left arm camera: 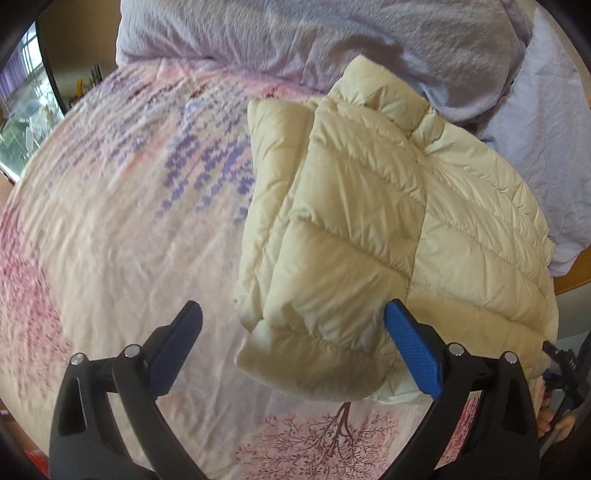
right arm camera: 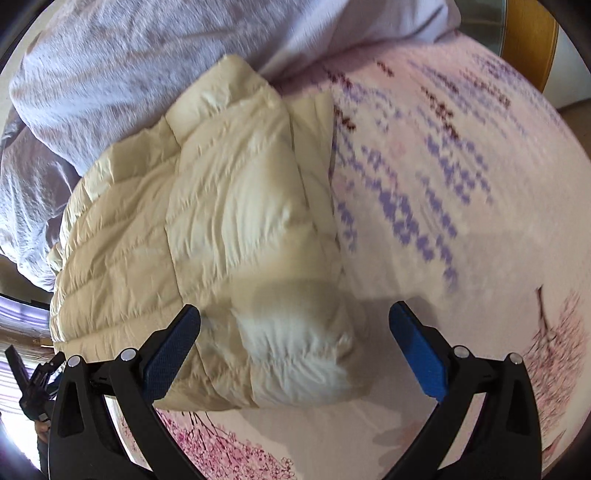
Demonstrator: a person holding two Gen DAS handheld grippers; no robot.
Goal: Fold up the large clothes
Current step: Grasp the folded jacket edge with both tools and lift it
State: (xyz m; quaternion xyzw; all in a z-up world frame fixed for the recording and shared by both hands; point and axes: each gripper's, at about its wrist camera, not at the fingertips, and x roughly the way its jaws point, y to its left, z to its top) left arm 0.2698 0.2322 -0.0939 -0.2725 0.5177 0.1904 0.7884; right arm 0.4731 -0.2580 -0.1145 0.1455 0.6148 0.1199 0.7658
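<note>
Your left hand-held gripper (left arm camera: 293, 354) and right hand-held gripper (right arm camera: 294, 354) both gape wide, holding nothing. The jacket (left arm camera: 388, 229) lies just beyond on the bed (left arm camera: 129, 229), sides folded in, collar toward the far blanket (left arm camera: 332, 33). Next, grip the near hem and fold it toward the collar.

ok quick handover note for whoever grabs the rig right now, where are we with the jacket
Left tongs: open, holding nothing, at the near left corner of the jacket.
Right tongs: open, holding nothing, over the jacket's near right corner.
Jacket: cream puffer lying on the floral bedspread, collar end against the lilac duvet.
Done: both sides look folded in over the middle, so it lies as a long narrow bundle.
Left: probably one more fold, near hem up toward the collar, then tidy. Neither tongs has gripped the hem yet.
</note>
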